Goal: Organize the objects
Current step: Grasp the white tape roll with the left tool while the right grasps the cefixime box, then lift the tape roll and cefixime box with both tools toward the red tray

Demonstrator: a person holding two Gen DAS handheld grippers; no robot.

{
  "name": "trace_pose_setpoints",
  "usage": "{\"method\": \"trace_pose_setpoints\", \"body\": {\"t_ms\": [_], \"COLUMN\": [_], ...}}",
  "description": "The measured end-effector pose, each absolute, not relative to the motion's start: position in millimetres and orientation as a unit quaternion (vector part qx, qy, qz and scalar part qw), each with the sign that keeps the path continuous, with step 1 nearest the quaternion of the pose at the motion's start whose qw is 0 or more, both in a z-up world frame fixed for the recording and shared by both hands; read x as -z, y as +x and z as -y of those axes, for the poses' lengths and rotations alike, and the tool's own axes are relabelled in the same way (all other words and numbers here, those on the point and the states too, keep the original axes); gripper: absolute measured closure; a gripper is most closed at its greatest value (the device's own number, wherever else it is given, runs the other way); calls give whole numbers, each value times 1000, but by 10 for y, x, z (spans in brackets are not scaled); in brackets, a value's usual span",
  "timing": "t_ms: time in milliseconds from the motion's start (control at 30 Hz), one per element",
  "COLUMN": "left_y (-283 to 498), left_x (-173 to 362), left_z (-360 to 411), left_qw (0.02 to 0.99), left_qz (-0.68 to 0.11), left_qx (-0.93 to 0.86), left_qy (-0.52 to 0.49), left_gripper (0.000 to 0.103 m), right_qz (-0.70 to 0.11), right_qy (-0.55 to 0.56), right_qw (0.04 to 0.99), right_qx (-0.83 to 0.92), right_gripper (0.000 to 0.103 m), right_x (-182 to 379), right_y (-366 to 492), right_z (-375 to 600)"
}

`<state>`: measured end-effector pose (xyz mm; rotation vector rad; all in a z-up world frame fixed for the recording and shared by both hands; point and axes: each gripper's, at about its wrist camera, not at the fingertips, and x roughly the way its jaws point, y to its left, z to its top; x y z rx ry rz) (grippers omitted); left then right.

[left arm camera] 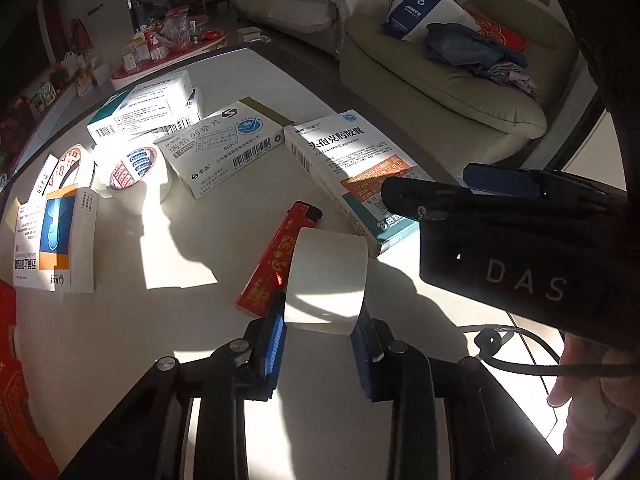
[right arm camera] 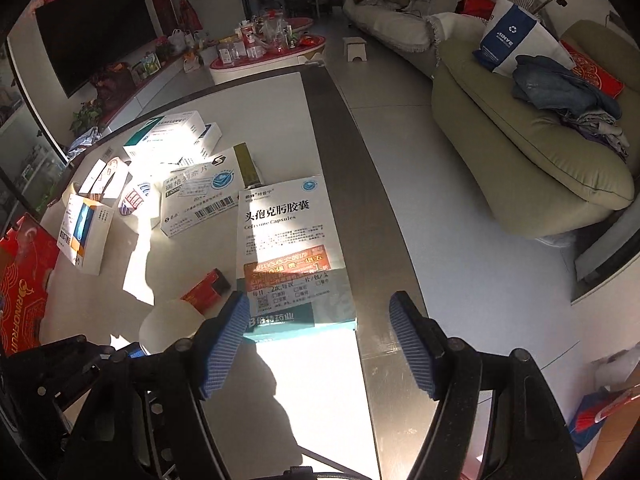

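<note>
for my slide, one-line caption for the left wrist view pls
Left gripper closed on a white tape roll beside a red lighter, medicine boxes scattered across the sunlit table.

Both cameras ride just behind their gripper fingers and look steeply down and forward across the white tabletop point(left arm camera: 120, 360) toward its far edge, with the sofa point(right arm camera: 520, 152) beyond. The left wrist view sits close over the tape roll point(left arm camera: 326, 280). The right wrist view hangs over the tabletop's right edge, perhaps slightly higher. Both share the Cefixime box point(right arm camera: 292, 252), and the left view shows the right gripper point(left arm camera: 424, 192).
</note>
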<state>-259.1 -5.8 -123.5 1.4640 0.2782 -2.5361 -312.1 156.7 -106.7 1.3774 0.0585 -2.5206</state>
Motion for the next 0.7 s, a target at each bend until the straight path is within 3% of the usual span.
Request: {"method": "trace_pose_setpoints", "body": {"t_ms": [400, 700], "left_y": [-2580, -2500], "left_x": [1264, 1260], "left_z": [145, 164], "left_qw": [84, 74], "left_qz": [-110, -116], "left_qx": [858, 856], "left_qy": [495, 498], "left_gripper": [72, 72], "right_qz": [-54, -15], "right_qy": [514, 518], "right_qw": [149, 166], "right_qx": [843, 839], "right_gripper": [31, 32], "right_x": [1281, 1256], "right_y": [-3308, -3227], "right_z": [-1305, -1433]}}
